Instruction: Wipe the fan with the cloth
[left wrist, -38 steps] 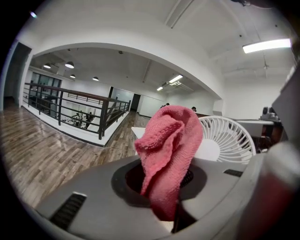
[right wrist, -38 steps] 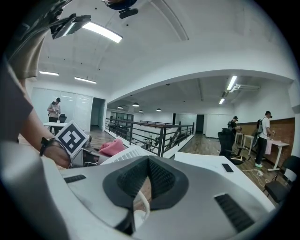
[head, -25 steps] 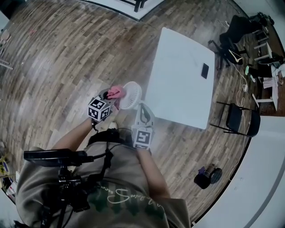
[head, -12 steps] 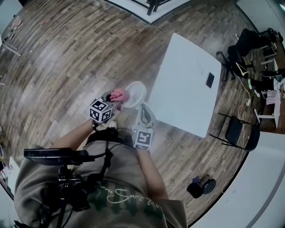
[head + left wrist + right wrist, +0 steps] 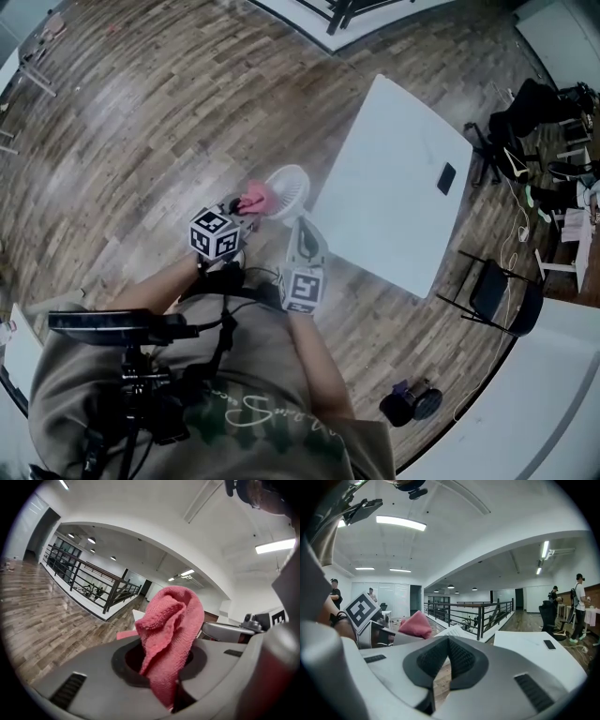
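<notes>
Our right gripper (image 5: pixel 302 228), jaws nearly together, pinches the fan (image 5: pixel 291 187) by its near rim beside the table (image 5: pixel 394 187), off its left edge, grille facing up at us. Our left gripper (image 5: pixel 246 208) clamps the pink cloth (image 5: pixel 255 198) at the fan's left rim

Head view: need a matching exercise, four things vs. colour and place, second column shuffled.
Things:
1. cloth
2. fan
3. phone
4. chair

Colour and place:
A. dark, lying flat on the white table
B. pink, clamped in the left hand-held gripper
C. black, standing on the floor beside the table
D. white, off the table, right next to the cloth

Pairs: 1-B, 2-D, 3-A, 4-C
</notes>
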Action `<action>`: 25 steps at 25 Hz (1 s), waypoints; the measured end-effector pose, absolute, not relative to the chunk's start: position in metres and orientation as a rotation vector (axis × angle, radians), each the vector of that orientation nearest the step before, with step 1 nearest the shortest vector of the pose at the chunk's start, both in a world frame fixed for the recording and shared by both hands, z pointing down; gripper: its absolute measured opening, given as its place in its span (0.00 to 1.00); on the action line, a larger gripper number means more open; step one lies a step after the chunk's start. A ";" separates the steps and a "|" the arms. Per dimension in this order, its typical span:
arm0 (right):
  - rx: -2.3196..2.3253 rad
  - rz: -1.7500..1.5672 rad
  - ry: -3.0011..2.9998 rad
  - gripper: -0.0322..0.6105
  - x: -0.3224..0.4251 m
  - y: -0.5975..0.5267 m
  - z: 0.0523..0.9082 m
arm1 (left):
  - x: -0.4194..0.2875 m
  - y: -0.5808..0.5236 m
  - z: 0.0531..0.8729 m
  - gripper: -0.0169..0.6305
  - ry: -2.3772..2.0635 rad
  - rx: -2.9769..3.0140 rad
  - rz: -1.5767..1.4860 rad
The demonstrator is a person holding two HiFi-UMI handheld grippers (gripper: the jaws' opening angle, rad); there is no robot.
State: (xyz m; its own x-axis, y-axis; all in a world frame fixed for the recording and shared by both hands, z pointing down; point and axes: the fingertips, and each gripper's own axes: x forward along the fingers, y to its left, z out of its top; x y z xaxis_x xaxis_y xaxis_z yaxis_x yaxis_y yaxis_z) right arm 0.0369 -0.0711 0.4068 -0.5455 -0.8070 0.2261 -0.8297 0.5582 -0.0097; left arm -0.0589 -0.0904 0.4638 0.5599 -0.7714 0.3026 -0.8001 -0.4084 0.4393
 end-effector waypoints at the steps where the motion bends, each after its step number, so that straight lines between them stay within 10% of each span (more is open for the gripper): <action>1: 1.372 0.173 -2.601 0.09 0.037 -0.070 0.406 | -0.059 -0.090 0.463 0.18 -1.263 2.247 0.069; 25: 1.251 0.219 -2.767 0.09 0.033 -0.081 0.385 | -0.045 -0.096 0.433 0.18 -1.378 2.234 -0.002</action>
